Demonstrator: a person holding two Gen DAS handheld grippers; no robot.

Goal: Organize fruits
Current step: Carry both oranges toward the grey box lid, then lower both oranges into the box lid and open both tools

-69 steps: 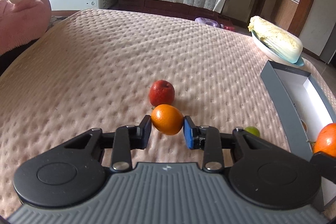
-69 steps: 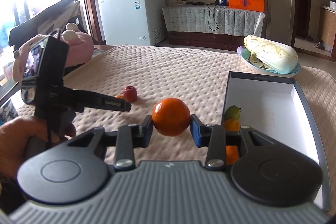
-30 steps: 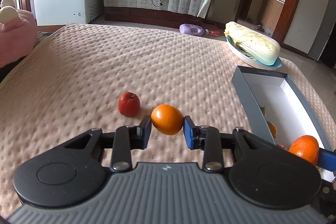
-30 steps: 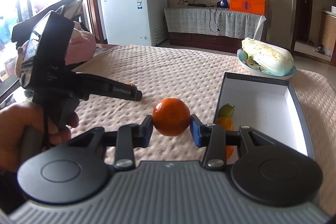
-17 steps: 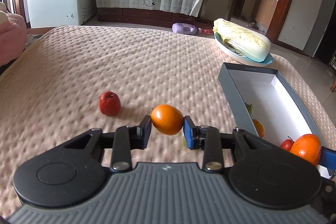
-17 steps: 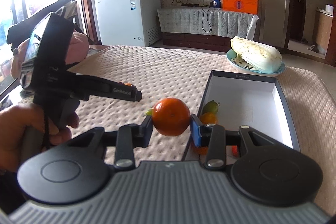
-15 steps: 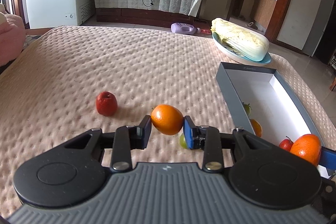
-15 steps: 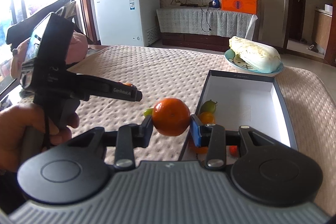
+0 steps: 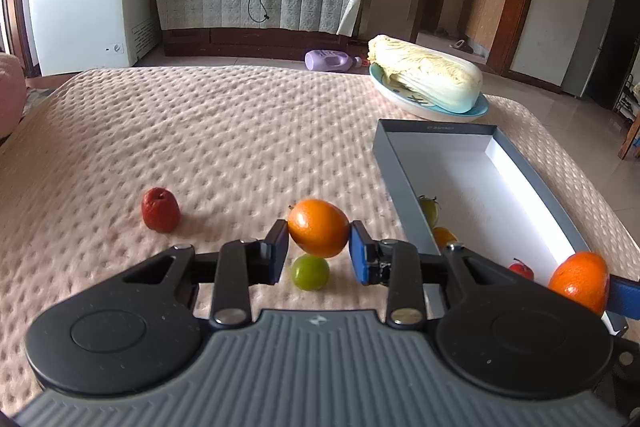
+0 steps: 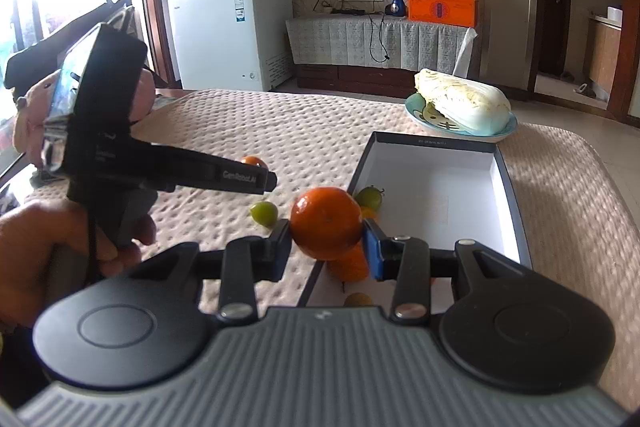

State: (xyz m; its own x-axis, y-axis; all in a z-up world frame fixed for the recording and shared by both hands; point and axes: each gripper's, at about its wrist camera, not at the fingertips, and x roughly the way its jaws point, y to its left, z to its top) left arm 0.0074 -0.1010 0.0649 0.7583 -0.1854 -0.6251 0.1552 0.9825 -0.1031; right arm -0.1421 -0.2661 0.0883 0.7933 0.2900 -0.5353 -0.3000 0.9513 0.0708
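Left wrist view: the left gripper (image 9: 318, 251) has its jaws clamped on an orange (image 9: 318, 227), held above the padded beige surface (image 9: 224, 131) just beside the long wall of the grey box (image 9: 404, 195). A green fruit (image 9: 310, 271) lies on the surface below the held orange, outside the box. A red fruit (image 9: 160, 209) sits on the surface well apart from the box. Inside the box, against the same wall, lie a greenish fruit (image 9: 430, 209), a small orange fruit (image 9: 444, 237) and a small red fruit (image 9: 521, 270). A second orange (image 9: 580, 281) shows at the box's near end, against a blue pad. Beyond the box's far end a cabbage (image 9: 428, 79) rests on a plate (image 9: 482, 108). Right wrist view: the right gripper (image 10: 326, 251) has its jaws closed on the second orange (image 10: 326, 223), over the box's (image 10: 508, 179) near wall. A hand (image 10: 48, 251) holds the left gripper's body (image 10: 132, 163) away from the box. The green fruit (image 10: 264, 213) lies just outside the box wall.
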